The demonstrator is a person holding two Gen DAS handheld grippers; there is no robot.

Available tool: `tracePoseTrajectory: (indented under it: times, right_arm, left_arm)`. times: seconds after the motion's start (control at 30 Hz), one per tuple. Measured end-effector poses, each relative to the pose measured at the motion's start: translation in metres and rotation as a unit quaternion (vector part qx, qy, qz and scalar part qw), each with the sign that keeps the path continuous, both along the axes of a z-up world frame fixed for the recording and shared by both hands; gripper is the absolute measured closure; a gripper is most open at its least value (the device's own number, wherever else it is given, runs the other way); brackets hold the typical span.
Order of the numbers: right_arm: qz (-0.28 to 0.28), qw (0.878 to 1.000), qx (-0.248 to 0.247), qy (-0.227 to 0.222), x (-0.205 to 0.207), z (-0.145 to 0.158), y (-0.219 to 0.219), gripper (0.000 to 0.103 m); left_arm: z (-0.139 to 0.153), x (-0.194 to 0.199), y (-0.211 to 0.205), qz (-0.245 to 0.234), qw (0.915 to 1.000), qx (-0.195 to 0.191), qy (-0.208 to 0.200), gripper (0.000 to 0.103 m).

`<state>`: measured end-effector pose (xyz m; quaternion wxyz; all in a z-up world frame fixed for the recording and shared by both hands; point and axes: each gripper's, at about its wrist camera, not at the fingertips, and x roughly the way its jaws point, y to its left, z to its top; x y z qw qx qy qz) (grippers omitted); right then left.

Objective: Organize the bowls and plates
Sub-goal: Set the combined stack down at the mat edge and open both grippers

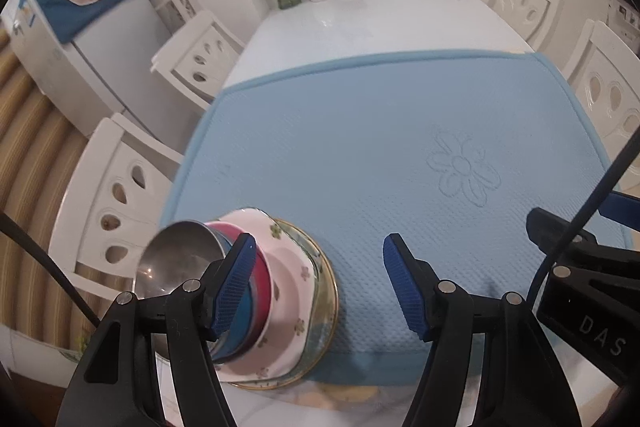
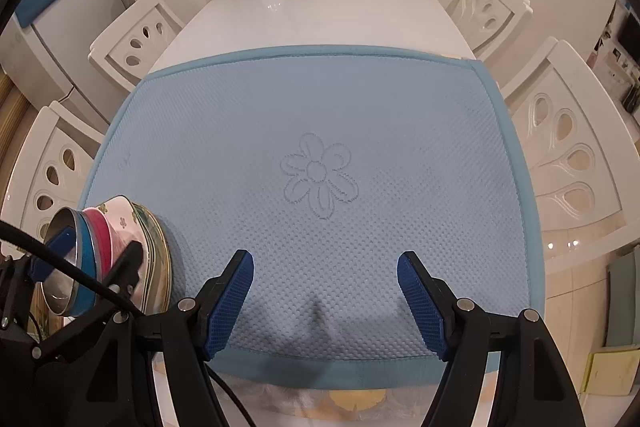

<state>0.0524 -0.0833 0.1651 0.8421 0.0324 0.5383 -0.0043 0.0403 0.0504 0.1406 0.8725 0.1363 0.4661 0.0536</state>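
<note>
- Nested stack: steel bowl on top, then blue and pink bowls, floral bowl, glass plate at the bottom. It sits at the mat corner, by the left gripper's left finger.
- Likely heavy, glazed, slippery and fragile; better gripped at the rims or lifted from under the plate.
- Both grippers point steeply down with jaws spread and nothing held; right gripper is over bare mat.
</note>
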Motion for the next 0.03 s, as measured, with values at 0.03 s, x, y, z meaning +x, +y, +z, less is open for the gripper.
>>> tracePoseTrajectory:
  times: [0.03]
  right_arm:
    - [0.001,1.0,-0.003,-0.001,-0.0001,0.0,-0.0006,0.031]
  left_arm:
    - [0.0006,0.0009,0.0004,-0.001,1.0,-0.002,0.002,0.039]
